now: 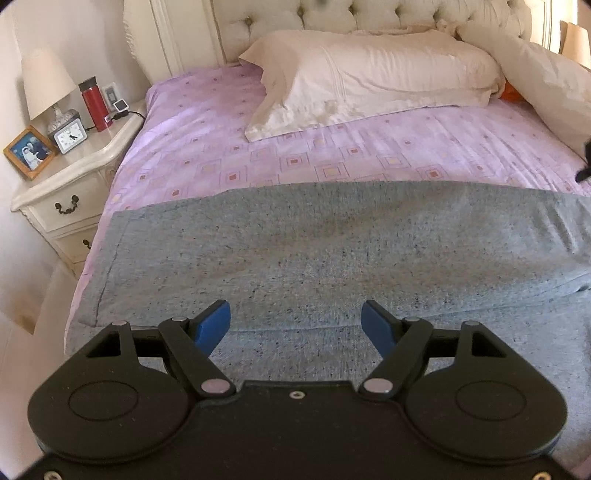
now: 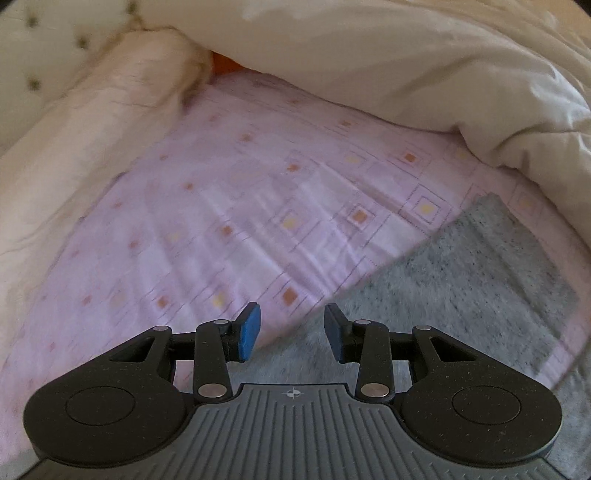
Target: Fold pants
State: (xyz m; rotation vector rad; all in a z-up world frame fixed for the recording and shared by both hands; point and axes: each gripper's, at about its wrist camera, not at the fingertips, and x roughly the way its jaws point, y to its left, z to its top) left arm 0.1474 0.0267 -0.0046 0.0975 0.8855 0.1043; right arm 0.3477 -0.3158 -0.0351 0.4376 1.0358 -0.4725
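Grey knit pants (image 1: 332, 251) lie flat across the near lilac bedsheet (image 1: 207, 147). Left gripper (image 1: 295, 326) gapes wide, empty; right gripper (image 2: 291, 332) stands half-open, holding nothing.

Pants (image 1: 332, 251): heathered grey, flecked with dark specks; same grey in the right wrist view (image 2: 480, 280). Bedsheet (image 1: 207, 122): pale lilac, printed with nested squares, centres orange-brown or yellow. Pillow (image 1: 369, 74): cream; duvet (image 2: 369, 55): off-white. Headboard (image 1: 266, 22): cream, tufted with darker buttons. Nightstand (image 1: 74, 184): ivory, dark handles; flask (image 1: 94, 103): red with dark cap; lampshade (image 1: 46, 81): beige; clock (image 1: 70, 138): white face; picture frame (image 1: 27, 151): wooden brown. Left gripper (image 1: 295, 325) and right gripper (image 2: 291, 330): black, pads blue.
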